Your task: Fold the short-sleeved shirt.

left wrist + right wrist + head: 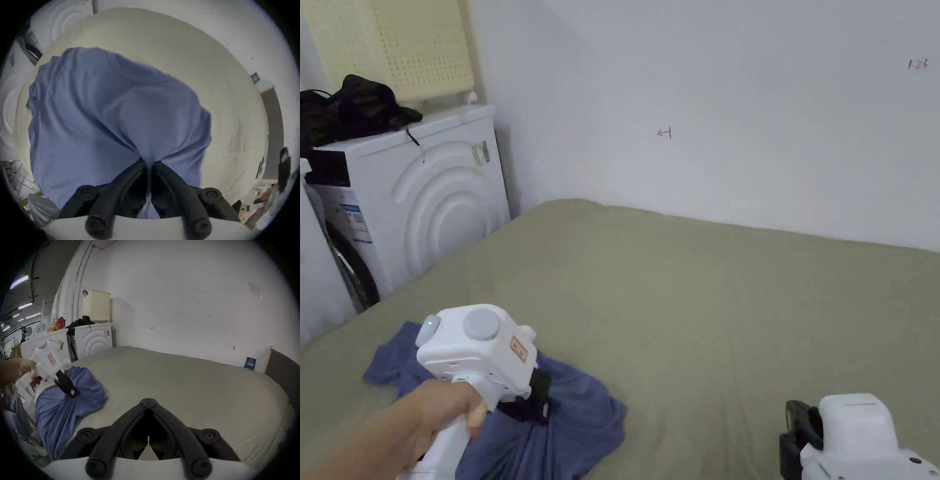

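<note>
A crumpled blue short-sleeved shirt lies at the near left of the olive-green bed. My left gripper, held by a hand, is shut on a pinch of the shirt; the cloth gathers into folds between the black jaws of that gripper. The right gripper view shows the same left gripper biting the shirt. My right gripper hovers over bare bedding to the shirt's right, its jaws shut with nothing between them. In the head view its white body is at the lower right.
A white washing machine stands left of the bed with dark clothes and a cream perforated basket on top. A white wall runs behind the bed. The bed's middle and right are bare sheet.
</note>
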`<state>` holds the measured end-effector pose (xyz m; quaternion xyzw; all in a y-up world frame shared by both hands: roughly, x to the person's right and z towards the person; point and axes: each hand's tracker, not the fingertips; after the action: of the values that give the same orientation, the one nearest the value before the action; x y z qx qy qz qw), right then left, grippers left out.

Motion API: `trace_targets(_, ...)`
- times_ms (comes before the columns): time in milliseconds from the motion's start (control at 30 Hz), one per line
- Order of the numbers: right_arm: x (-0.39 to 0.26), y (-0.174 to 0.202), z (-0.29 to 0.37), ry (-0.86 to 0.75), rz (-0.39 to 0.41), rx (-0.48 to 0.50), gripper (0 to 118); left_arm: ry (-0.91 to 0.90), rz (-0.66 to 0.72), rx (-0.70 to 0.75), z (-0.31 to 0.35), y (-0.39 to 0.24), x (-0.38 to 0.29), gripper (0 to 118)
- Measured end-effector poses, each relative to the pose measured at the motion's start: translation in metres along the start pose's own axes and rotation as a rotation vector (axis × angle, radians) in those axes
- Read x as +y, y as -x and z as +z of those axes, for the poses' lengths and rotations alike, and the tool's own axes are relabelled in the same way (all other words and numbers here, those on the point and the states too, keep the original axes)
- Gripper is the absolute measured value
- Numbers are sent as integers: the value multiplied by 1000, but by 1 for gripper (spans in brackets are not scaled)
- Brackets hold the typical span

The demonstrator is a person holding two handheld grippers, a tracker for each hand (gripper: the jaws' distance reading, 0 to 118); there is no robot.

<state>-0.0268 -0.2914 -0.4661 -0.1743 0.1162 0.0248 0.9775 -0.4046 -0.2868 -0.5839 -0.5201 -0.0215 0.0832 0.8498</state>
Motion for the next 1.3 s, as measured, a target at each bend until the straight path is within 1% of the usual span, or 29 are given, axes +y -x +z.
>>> trace_targets(67,2,-17,12,-2,-9,-46,0,-68,20,-31,29,-31,-8,3)
trace_targets(100,3,-27,20,-6,-11,-57,0,-1,73,-124,19,3,46,3)
trace_targets(200,9,-59,45,-26,-15,-142,0,-46,-29,-191,47,-41,60,3)
trace_targets(300,11,-90,72,-40,22,-244,0,-77,-100,-238,70,-102,65,3)
trace_targets(333,12,-101,81,-43,23,-268,0,-84,-139,-252,76,-124,66,3)
trace_targets(433,12,-137,110,-44,-18,-346,0,-85,-294,-298,88,-195,67,3)
trace_targets(500,12,-160,132,-51,-18,-409,0,-91,-374,-384,94,-243,66,3)
trace_targets(600,7,-189,168,-58,-2,-507,0,-79,-486,-465,99,-324,47,3)
trace_targets(633,5,-198,179,-54,-4,-536,0,-62,-514,-497,89,-338,57,3)
trace_targets(733,-1,-221,212,-42,-27,-608,0,-6,-612,-582,79,-408,31,3)
trace_targets(833,-9,-240,238,-31,-27,-691,0,66,-713,-669,60,-462,-5,3)
trace_targets(867,-12,-245,245,-28,-32,-701,0,94,-739,-689,53,-477,-19,3)
trace_targets(967,-20,-258,257,-1,-71,-724,0,191,-775,-690,24,-504,-58,3)
trace_targets(1033,-24,-261,262,1,-78,-731,0,231,-779,-676,3,-511,-79,3)
trace_targets(1067,-26,-261,262,1,-79,-733,0,259,-764,-680,-9,-511,-88,7)
trace_targets(1100,-27,-260,262,1,-80,-731,0,285,-747,-682,-20,-510,-96,21)
trace_targets(1133,-27,-260,261,2,-86,-725,0,298,-713,-676,-29,-507,-101,67)
trace_targets(1167,-27,-259,261,5,-91,-713,0,307,-684,-643,-37,-506,-105,100)
trace_targets(1200,-29,-258,260,8,-93,-698,0,316,-661,-601,-41,-501,-107,113)
trace_targets(1233,-28,-257,258,13,-95,-686,0,311,-635,-581,-39,-493,-104,107)
trace_targets(1300,-25,-254,256,14,-97,-673,0,275,-596,-618,-19,-468,-82,83)
